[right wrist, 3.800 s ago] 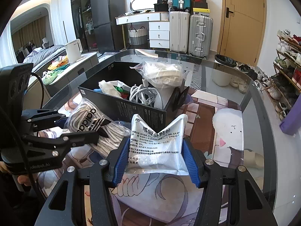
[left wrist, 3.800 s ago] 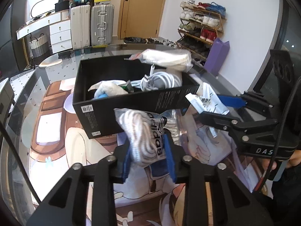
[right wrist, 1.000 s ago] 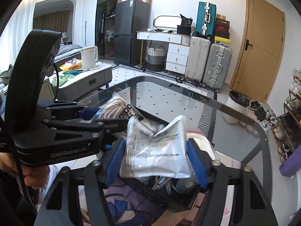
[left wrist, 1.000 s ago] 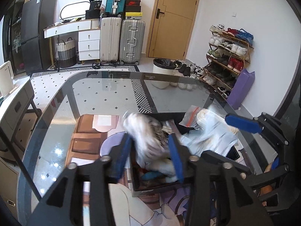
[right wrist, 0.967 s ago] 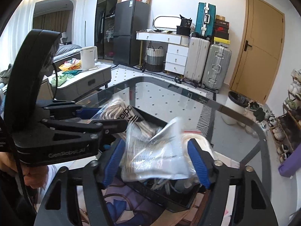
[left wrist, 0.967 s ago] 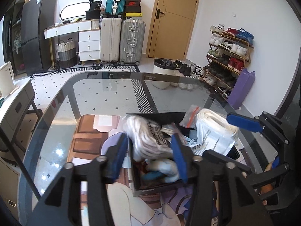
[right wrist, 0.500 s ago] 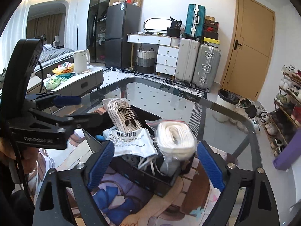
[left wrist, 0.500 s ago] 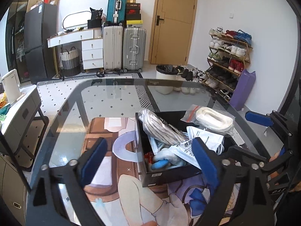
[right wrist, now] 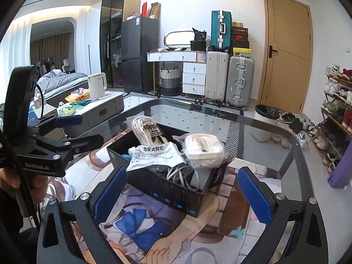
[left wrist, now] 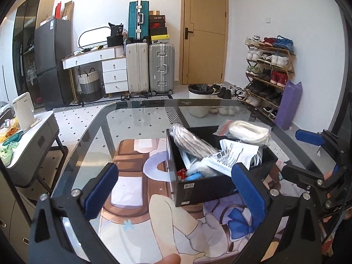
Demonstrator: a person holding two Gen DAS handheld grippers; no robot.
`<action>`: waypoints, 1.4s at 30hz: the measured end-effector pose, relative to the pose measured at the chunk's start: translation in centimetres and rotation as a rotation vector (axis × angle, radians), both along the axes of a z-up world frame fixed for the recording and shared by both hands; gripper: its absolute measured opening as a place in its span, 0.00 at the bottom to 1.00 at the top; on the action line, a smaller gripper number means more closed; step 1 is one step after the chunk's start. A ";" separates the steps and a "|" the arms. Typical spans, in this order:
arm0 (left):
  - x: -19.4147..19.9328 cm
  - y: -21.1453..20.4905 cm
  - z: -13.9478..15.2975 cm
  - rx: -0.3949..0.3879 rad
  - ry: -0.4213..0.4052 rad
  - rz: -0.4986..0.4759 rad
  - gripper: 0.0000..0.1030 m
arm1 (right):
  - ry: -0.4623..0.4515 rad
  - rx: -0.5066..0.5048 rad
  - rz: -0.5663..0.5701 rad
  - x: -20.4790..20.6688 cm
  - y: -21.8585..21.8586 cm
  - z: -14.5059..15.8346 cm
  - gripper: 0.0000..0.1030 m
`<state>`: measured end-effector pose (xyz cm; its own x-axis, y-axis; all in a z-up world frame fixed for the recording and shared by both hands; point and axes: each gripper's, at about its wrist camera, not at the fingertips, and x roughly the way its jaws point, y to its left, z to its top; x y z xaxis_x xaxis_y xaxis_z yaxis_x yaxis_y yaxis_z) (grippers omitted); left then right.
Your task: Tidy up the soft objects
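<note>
Now packed, an open black cardboard box [right wrist: 176, 195] sits on a printed cartoon desk mat [right wrist: 154, 226] atop a dark-rimmed glass table [right wrist: 253, 132]. Inside lie a clear bag of beige-and-grey braided laces [right wrist: 149, 132], a crumpled white printed packet [right wrist: 156, 156], a clear bag with a coiled white cord [right wrist: 204, 149] and a loose grey-white cable [right wrist: 178, 173]. The laces bag leans over the far left wall of the box; the packet rests on top beside it, and the coil sits at the right end.

Both tools are empty. The left gripper [left wrist: 176, 189] has just been opening and its blue-padded jaws stand wide apart, clear of the box, nothing between them. The right gripper [right wrist: 182, 193] has likewise just been opening, its jaws spread to either side of the box's near end without touching it.

Behind the table stand 2 upright silver and cream suitcases [left wrist: 151, 68], a teal suitcase [left wrist: 138, 19] stacked above, a white drawer unit [left wrist: 114, 72], a tan wooden door [left wrist: 202, 33], a loaded wooden shoe rack [left wrist: 268, 66] and a black fridge [right wrist: 138, 52]. A white electric kettle [right wrist: 96, 85] stands on a low grey side table [right wrist: 105, 107].
</note>
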<state>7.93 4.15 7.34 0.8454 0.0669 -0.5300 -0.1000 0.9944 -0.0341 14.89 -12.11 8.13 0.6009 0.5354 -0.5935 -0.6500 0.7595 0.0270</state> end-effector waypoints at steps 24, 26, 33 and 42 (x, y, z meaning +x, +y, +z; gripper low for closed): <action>-0.8 -0.9 -2.5 -0.021 -0.042 0.012 1.00 | -0.015 0.076 -0.031 -1.2 -0.7 -2.3 0.99; -0.7 -1.0 -2.7 -0.018 -0.043 0.010 1.00 | -0.018 0.084 -0.031 -1.2 -0.8 -2.4 0.99; -0.8 -1.2 -2.9 -0.018 -0.055 0.013 1.00 | -0.039 0.095 -0.033 -1.6 -0.8 -2.6 0.99; -0.8 -1.4 -3.0 -0.011 -0.064 0.015 1.00 | -0.045 0.100 -0.036 -1.7 -0.8 -2.7 0.99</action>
